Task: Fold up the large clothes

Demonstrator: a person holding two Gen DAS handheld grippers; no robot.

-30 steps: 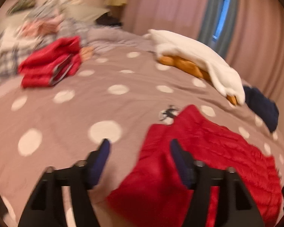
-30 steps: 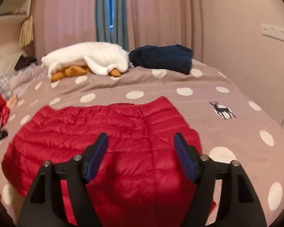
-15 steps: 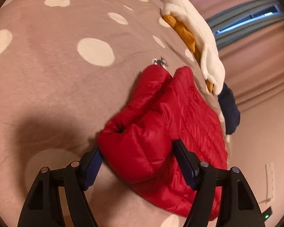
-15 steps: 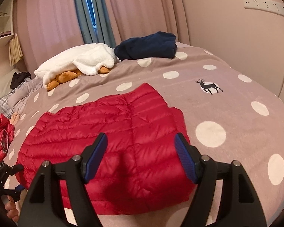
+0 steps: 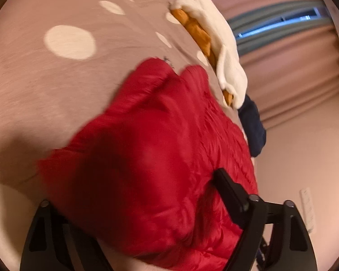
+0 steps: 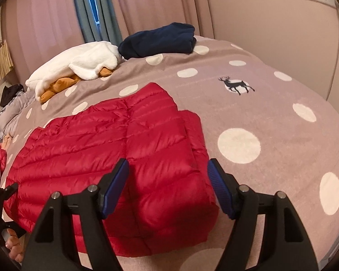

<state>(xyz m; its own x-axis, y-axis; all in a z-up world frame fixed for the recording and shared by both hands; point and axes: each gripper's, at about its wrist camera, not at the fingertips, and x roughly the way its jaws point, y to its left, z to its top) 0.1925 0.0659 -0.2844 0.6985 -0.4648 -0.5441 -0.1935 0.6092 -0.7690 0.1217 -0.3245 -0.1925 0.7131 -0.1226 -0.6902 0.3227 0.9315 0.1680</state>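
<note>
A red quilted down jacket [image 6: 115,144] lies spread flat on the polka-dot bedspread [image 6: 271,117], its stitched channels running across it. One side panel is folded in over the body, leaving a thick doubled edge. The near end bunches into puffy folds.

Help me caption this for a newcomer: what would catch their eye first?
The red puffer jacket dominates, spread across the near side of the polka-dot bedspread, its near corner between the open right gripper. Behind it, by the curtains, lie a white fleece over something orange and a folded navy garment. A small deer print marks the bedspread to the right.
</note>
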